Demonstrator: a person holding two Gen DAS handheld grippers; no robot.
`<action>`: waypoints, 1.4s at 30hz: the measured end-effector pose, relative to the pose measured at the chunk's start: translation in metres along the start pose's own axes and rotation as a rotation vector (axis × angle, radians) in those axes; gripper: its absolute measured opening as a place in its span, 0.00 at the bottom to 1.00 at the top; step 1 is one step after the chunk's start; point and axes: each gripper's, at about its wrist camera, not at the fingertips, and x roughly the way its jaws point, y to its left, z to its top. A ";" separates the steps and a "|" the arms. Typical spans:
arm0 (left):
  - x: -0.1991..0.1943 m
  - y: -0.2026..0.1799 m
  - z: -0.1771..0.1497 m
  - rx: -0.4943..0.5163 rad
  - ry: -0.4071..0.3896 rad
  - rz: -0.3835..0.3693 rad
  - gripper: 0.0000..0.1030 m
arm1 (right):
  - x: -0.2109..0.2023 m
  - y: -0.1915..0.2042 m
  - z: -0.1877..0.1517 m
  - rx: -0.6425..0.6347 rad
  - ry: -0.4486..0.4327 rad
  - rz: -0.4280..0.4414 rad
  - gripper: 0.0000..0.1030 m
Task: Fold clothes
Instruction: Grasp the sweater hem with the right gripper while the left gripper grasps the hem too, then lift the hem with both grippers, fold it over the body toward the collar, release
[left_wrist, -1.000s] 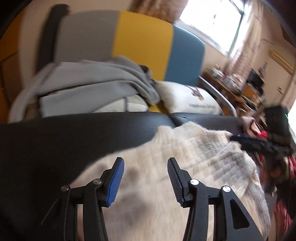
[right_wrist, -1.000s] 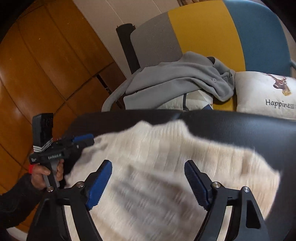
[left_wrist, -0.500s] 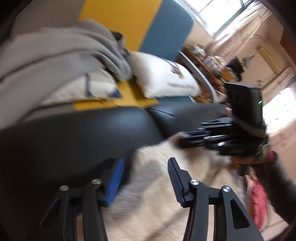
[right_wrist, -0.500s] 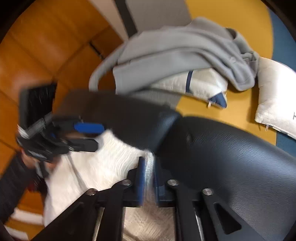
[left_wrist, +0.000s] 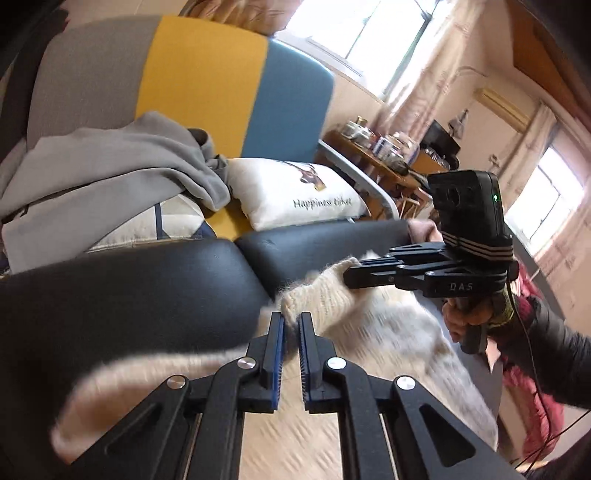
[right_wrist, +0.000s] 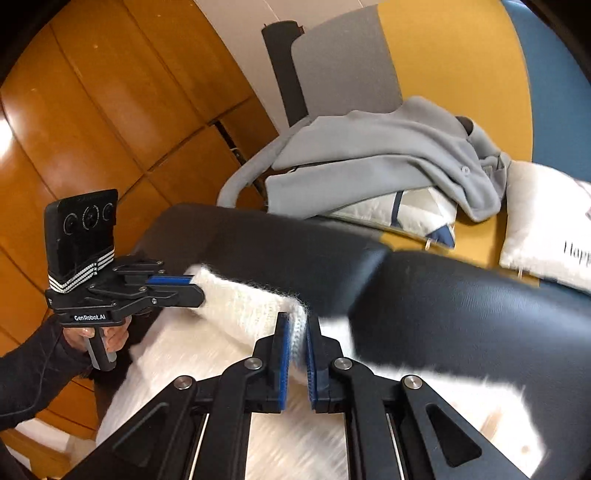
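Two tools are closed on the same cream knit sweater, one at each end of its far edge. From the right wrist view, going left to right: the left tool, held in a hand in a dark sleeve, is clamped on the sweater's left corner, just off the black cushioned surface; the knit then runs right along the near side of that surface to the right tool, whose blue pads pinch a bunched fold of the fabric. Beyond the black surface, on a grey, yellow and blue chair, a grey garment is draped over a pillow, with a white cushion to its right.

The left wrist view confirms it: the left tool grips a fuzzy corner of the sweater, and to its right the right tool bites the neighbouring corner, close by. The rest of the knit hangs and spreads below both tools, blurred.

As for progress, the fold looks barely begun. Both corners are secured, but the sweater's body lies loose and unshaped, with no clean crease visible. Carrying the pinched edge over, laying it flat and making the remaining folds all seem left to do. The grey garment on the chair looks unfolded too.
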 end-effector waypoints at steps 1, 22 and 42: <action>-0.001 -0.004 -0.009 0.003 0.008 0.008 0.06 | -0.001 0.004 -0.010 0.000 0.002 -0.005 0.08; 0.004 -0.024 -0.072 -0.009 0.047 0.117 0.13 | -0.022 0.038 -0.045 0.039 -0.102 -0.076 0.16; 0.028 -0.005 -0.068 -0.246 -0.124 0.155 0.23 | 0.002 0.019 -0.099 0.141 -0.128 -0.041 0.16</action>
